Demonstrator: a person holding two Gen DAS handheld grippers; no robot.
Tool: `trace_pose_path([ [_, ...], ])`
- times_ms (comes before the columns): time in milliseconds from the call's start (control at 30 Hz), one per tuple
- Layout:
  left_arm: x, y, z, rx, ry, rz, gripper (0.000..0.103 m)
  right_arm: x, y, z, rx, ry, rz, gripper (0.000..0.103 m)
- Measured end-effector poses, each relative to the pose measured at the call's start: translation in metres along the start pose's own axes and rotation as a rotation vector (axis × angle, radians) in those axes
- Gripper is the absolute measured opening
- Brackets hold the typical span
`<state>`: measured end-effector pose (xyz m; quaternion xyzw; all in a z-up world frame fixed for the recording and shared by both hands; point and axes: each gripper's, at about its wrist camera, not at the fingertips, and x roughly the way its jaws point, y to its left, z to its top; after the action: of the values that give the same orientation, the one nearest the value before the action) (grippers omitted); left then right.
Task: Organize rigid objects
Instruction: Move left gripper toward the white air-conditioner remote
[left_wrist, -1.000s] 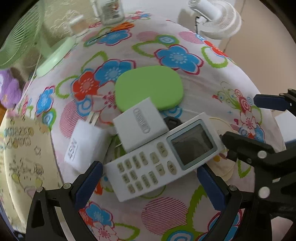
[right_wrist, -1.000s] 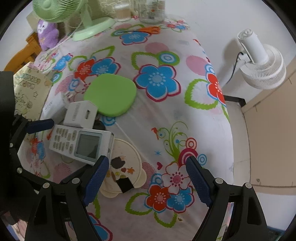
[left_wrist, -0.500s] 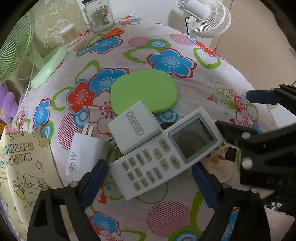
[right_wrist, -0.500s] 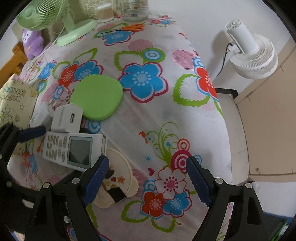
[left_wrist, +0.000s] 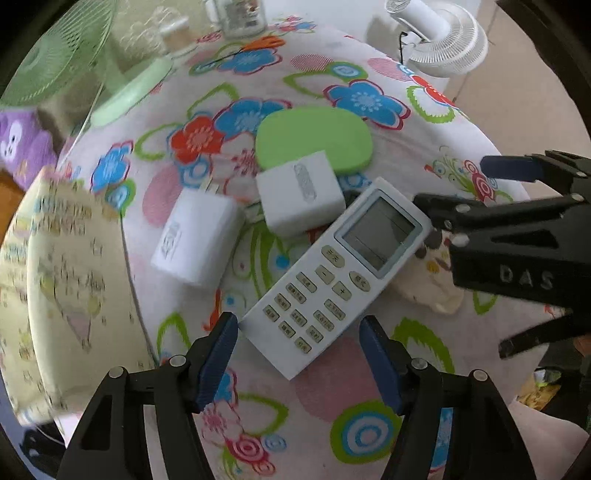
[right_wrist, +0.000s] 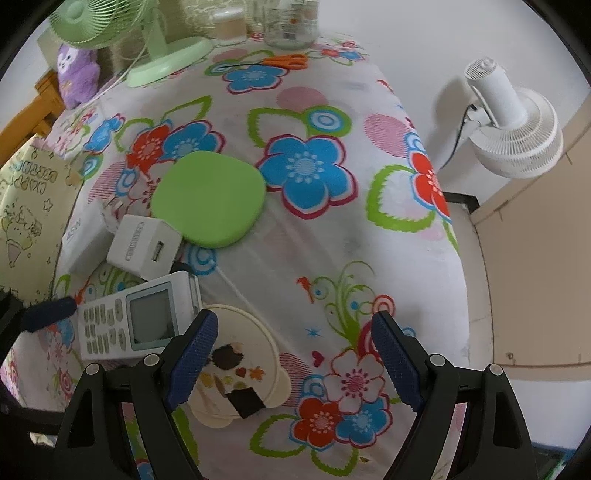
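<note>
The white remote (left_wrist: 334, 275) lies on the flowered tablecloth (left_wrist: 369, 387), its keypad end just ahead of the wide-spread left gripper (left_wrist: 297, 349). The right gripper (right_wrist: 295, 354) (also wide, holding nothing) hovers beside its screen end.

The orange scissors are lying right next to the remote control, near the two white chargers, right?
No. The orange scissors lie at the far end of the table by the glass jar, as the right wrist view shows. The remote control is near the two white chargers.
</note>
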<state>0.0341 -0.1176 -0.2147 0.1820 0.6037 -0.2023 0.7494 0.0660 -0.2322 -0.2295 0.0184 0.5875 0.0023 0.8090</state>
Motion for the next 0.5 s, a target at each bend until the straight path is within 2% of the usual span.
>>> trace_pose_path([
  [133, -0.003, 0.004, -0.010, -0.041, 0.029, -0.017, 0.070, 0.002, 0.008, 0.003, -0.037, -0.006, 0.014, 0.087],
  [300, -0.004, 0.009, -0.011, -0.082, 0.029, -0.032, 0.078, 0.001, 0.014, 0.005, -0.080, -0.017, 0.070, 0.087],
  [367, -0.005, 0.008, -0.006, -0.067, 0.007, -0.030, 0.084, 0.000, 0.012, 0.005, -0.075, -0.012, 0.082, 0.087],
  [500, -0.003, -0.003, 0.007, 0.027, -0.012, -0.006, 0.087, 0.000, 0.007, 0.003, -0.048, 0.006, 0.087, 0.087],
])
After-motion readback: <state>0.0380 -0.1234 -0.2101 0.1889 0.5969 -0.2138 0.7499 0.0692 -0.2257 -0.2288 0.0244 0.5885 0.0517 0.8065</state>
